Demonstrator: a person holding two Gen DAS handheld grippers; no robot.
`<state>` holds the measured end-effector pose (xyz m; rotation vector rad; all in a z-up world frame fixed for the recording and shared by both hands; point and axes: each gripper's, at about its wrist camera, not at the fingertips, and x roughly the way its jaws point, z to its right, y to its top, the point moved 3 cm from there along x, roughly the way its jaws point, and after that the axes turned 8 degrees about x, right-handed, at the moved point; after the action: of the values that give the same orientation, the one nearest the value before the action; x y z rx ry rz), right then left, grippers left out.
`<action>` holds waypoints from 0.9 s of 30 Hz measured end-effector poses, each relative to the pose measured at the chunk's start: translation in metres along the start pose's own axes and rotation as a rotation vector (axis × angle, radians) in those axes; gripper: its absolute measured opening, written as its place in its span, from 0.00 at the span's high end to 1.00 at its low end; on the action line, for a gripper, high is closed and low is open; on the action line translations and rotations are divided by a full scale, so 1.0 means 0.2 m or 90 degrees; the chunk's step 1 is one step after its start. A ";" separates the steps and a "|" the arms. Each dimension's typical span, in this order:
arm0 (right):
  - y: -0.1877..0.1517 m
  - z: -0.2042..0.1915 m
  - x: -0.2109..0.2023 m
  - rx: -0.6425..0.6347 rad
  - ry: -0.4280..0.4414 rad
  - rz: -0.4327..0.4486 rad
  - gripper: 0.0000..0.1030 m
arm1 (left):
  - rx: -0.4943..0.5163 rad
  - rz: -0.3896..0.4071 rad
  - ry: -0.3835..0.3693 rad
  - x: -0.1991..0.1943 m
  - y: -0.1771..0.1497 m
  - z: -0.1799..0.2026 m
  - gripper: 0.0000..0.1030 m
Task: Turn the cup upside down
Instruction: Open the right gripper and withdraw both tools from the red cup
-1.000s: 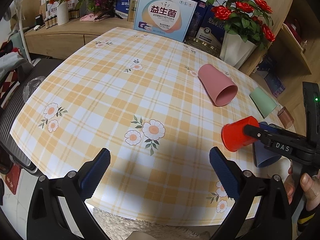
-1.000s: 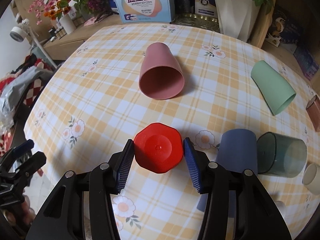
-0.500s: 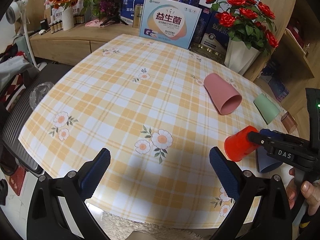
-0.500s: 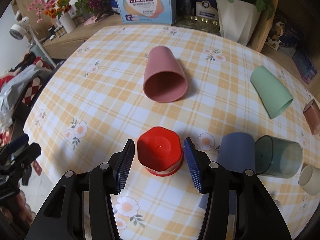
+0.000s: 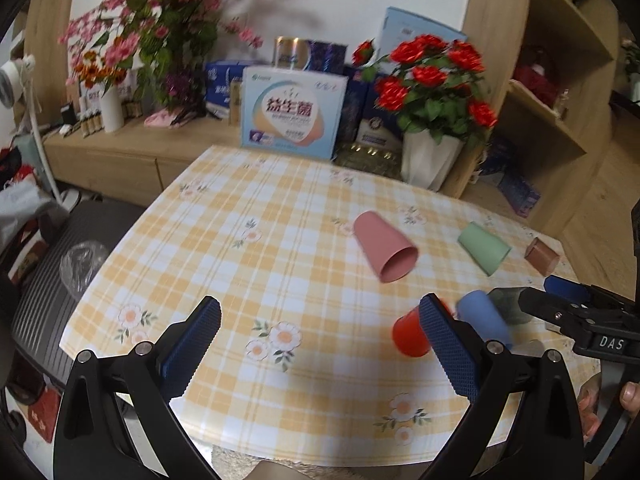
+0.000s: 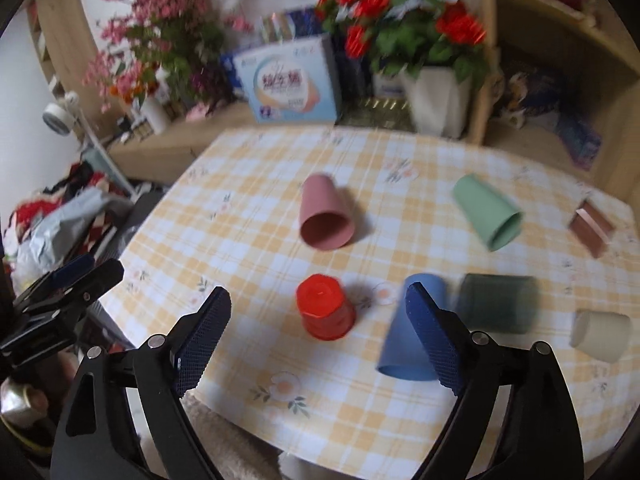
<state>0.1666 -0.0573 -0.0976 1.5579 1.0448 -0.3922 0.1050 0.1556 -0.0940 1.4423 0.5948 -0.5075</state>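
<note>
A red cup (image 6: 325, 312) stands upside down on the checked tablecloth (image 6: 248, 224), its base up. It also shows in the left wrist view (image 5: 410, 334), partly behind my left finger. My right gripper (image 6: 318, 338) is open and empty, drawn back above and in front of the red cup. My left gripper (image 5: 320, 344) is open and empty over the table's front edge. The right gripper appears at the right edge of the left wrist view (image 5: 568, 312).
A pink cup (image 6: 326, 214) and a green cup (image 6: 488, 210) lie on their sides. A blue cup (image 6: 412, 332) stands upside down beside a dark green cup (image 6: 496, 308). A cream cup (image 6: 600, 334) and a brown cup (image 6: 592, 226) lie at the right. Boxes and flower vases (image 5: 430, 160) stand behind.
My right gripper set the red cup down upside down, opened and pulled back and up. Both views have risen and drawn away from the table.
</note>
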 end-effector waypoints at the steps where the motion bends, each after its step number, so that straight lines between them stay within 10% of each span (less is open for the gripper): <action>1: 0.00 0.01 -0.05 0.000 -0.005 0.015 0.16 | 0.006 0.010 -0.005 -0.03 0.02 0.03 0.06; 10: -0.06 0.20 -0.57 0.042 -0.076 0.176 0.15 | 0.069 0.102 -0.033 -0.32 0.13 0.33 0.06; 27: -0.21 0.38 -0.94 0.091 -0.147 0.270 0.15 | 0.141 0.167 -0.034 -0.58 0.14 0.59 0.06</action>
<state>0.0522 -0.2052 -0.0062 1.7636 0.4990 -0.3454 0.0441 0.0361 0.0066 1.6826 0.3059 -0.4111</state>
